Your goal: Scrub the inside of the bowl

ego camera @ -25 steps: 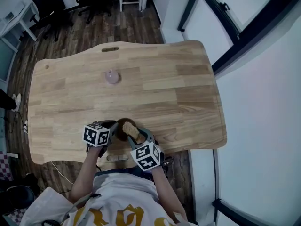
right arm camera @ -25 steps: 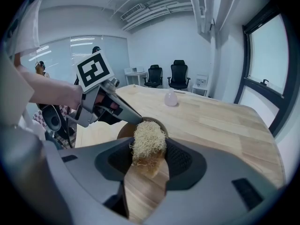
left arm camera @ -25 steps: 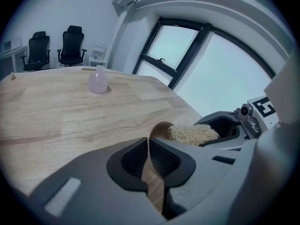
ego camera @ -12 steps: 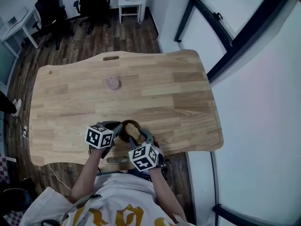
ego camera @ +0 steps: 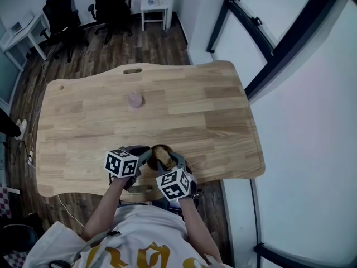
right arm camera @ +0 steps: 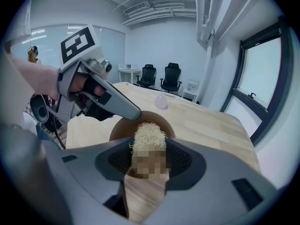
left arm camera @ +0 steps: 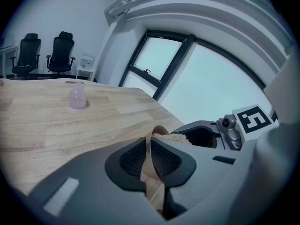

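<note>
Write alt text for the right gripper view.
The right gripper clamps a pale fibrous scrubber inside a brown bowl, whose rim the left gripper pinches. Behind are a wooden table with a small pink bottle, and office chairs.

- Head view: overhead, steeply down on the whole table [ego camera: 212, 121]
- Left gripper view: low, close, facing the window [left arm camera: 154, 60]
- Right gripper view: close, facing the chairs [right arm camera: 159, 76]; all share the bowl [ego camera: 153, 150] and, seemingly, a pink bottle [ego camera: 135, 99]
</note>
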Demonstrator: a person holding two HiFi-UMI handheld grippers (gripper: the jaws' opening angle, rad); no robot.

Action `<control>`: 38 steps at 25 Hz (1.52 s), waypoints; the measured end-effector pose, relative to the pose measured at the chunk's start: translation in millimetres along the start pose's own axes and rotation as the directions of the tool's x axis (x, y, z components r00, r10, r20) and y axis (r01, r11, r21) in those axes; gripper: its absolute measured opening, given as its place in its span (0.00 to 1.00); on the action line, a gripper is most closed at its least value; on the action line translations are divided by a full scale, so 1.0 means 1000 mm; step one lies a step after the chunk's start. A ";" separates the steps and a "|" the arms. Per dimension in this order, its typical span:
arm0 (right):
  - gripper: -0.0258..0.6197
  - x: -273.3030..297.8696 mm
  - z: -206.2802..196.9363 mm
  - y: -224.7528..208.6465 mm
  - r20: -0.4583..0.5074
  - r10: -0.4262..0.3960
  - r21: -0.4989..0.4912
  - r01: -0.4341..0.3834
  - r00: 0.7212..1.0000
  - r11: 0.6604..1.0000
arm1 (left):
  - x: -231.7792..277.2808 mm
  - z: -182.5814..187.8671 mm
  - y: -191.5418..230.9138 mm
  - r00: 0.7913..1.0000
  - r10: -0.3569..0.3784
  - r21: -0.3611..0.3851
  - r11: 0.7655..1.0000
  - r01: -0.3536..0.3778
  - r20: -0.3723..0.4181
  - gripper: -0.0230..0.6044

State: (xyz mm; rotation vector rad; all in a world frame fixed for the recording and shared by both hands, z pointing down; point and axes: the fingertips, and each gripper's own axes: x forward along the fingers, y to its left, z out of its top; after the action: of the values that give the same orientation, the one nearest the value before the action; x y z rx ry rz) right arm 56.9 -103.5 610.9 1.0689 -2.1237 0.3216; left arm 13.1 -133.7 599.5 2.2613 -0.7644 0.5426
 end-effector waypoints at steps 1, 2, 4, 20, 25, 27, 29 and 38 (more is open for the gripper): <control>0.33 -0.001 0.000 0.001 0.000 0.006 -0.003 -0.006 1.000 1.000 | 0.000 -0.001 -0.001 1.000 -0.003 0.000 1.000 0.003 -0.002 0.08; 0.33 -0.001 0.000 0.002 0.001 0.012 -0.008 -0.012 1.000 1.000 | 0.001 -0.001 -0.002 1.000 -0.005 0.002 1.000 0.005 -0.004 0.08; 0.33 0.000 0.001 0.006 0.005 0.026 -0.013 -0.026 1.000 1.000 | 0.002 0.000 -0.002 1.000 -0.008 0.005 1.000 0.008 -0.004 0.08; 0.33 0.010 -0.004 0.036 -0.082 0.112 -0.089 -0.119 0.990 0.989 | 0.000 -0.002 0.014 0.999 0.024 0.031 0.999 -0.023 -0.033 0.08; 0.33 0.012 -0.013 0.037 -0.136 0.115 -0.071 -0.126 0.984 0.990 | -0.001 -0.005 0.017 0.999 0.030 0.032 0.999 -0.028 -0.045 0.08; 0.33 0.011 -0.016 0.035 -0.155 0.103 -0.066 -0.114 0.983 0.991 | 0.000 -0.007 0.014 0.998 0.030 0.040 0.999 -0.028 -0.050 0.08; 0.33 0.012 -0.018 0.033 -0.167 0.089 -0.063 -0.101 0.982 0.993 | -0.001 -0.008 0.013 0.998 0.036 0.065 0.997 -0.032 -0.058 0.08; 0.33 0.010 -0.020 0.021 -0.175 0.022 -0.055 -0.032 0.984 0.998 | -0.001 -0.010 0.010 0.998 0.018 0.052 0.999 -0.015 -0.060 0.08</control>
State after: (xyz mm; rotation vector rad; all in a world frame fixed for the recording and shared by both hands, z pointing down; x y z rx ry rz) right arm 46.1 -86.3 634.2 0.9444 -1.9808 0.3519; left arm 4.2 -132.4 611.0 2.2769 -0.7472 0.6427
